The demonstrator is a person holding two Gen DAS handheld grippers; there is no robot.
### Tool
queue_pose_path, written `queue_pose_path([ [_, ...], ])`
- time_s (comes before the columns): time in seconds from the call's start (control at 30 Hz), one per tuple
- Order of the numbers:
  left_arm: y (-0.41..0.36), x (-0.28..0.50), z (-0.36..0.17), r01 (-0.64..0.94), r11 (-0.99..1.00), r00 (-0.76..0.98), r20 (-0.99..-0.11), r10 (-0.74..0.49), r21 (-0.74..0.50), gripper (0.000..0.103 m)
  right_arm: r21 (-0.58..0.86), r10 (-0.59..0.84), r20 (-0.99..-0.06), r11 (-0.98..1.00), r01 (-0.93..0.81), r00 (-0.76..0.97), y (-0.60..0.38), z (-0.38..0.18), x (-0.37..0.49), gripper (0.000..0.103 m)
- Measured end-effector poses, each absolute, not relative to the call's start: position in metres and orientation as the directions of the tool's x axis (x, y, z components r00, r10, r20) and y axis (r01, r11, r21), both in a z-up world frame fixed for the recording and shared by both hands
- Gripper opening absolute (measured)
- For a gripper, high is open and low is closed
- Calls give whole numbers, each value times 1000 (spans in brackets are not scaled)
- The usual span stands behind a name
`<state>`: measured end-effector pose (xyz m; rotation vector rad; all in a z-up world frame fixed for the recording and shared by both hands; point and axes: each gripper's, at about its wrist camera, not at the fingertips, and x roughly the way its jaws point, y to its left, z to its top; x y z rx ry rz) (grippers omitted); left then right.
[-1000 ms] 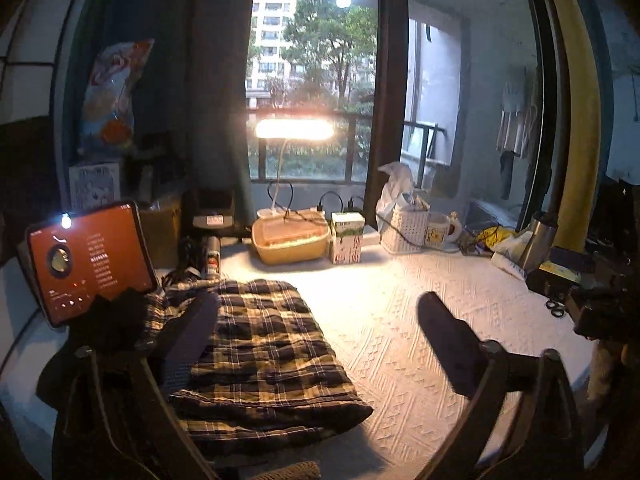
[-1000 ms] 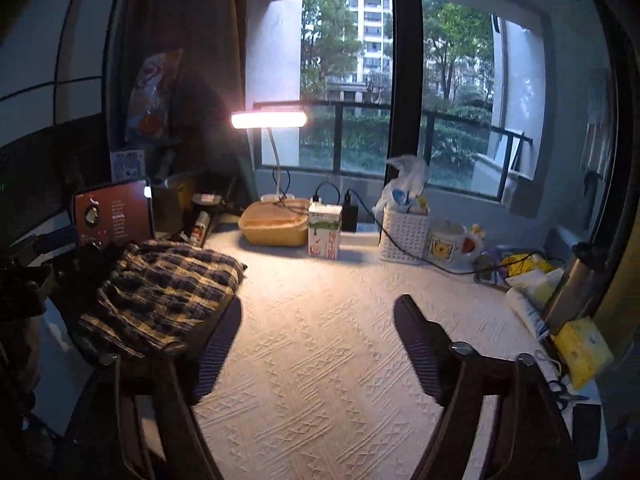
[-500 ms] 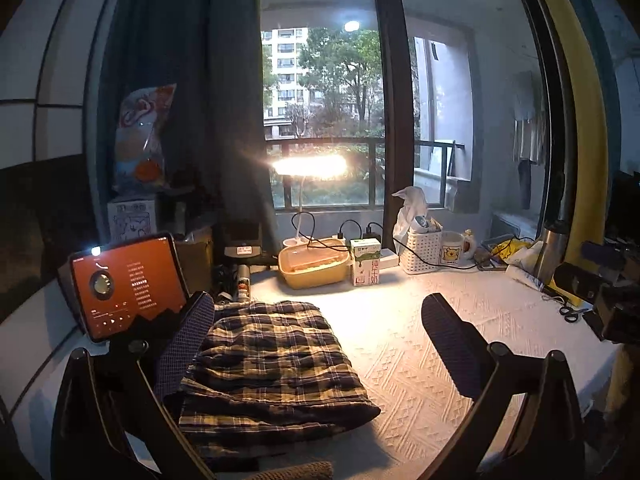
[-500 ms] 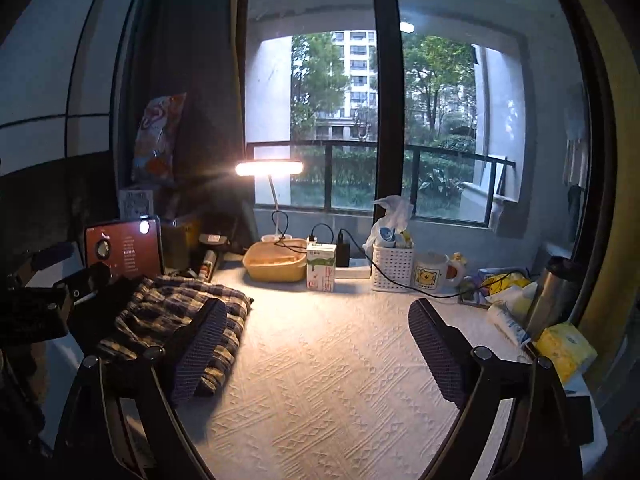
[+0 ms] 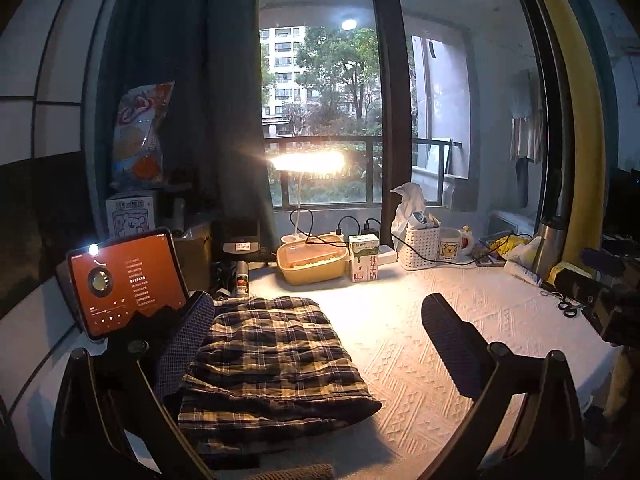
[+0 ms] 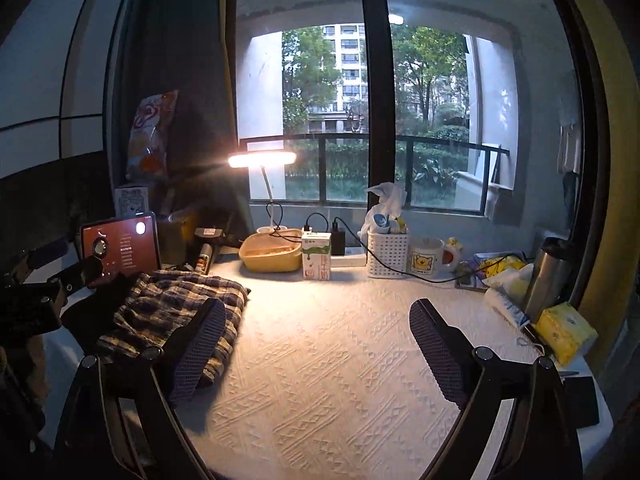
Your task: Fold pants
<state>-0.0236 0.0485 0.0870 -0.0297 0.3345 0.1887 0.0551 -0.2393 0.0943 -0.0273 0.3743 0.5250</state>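
Note:
Plaid pants (image 5: 272, 364) lie folded in a compact stack on the left side of the white textured table (image 5: 420, 360). They also show in the right wrist view (image 6: 172, 312). My left gripper (image 5: 316, 344) is open and empty, held above the table with its left finger over the pants' left edge. My right gripper (image 6: 316, 344) is open and empty, above the bare cloth to the right of the pants.
A lit tablet (image 5: 124, 280) stands at the left. Along the back are a desk lamp (image 5: 308, 162), a yellow tub (image 5: 312, 262), a milk carton (image 5: 363, 258), a white basket (image 5: 420, 246) and a mug (image 5: 450, 244). A steel flask (image 6: 548, 276) and tissues (image 6: 564, 332) sit at the right edge.
Both grippers have pulled up and back from the table, so the views tilt higher. The folded pants have not moved.

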Motion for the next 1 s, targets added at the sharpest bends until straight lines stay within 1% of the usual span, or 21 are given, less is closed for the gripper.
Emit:
queue_pose_path([
  [0.33,49,-26,85,-190,982,926,-332,179,0,102,57,479,-373,867,-495,795,-234,92,56,94],
  [1.0,50,-26,85,-185,983,927,-330,176,3,102,61,477,-377,868,-493,794,-232,89,56,94],
])
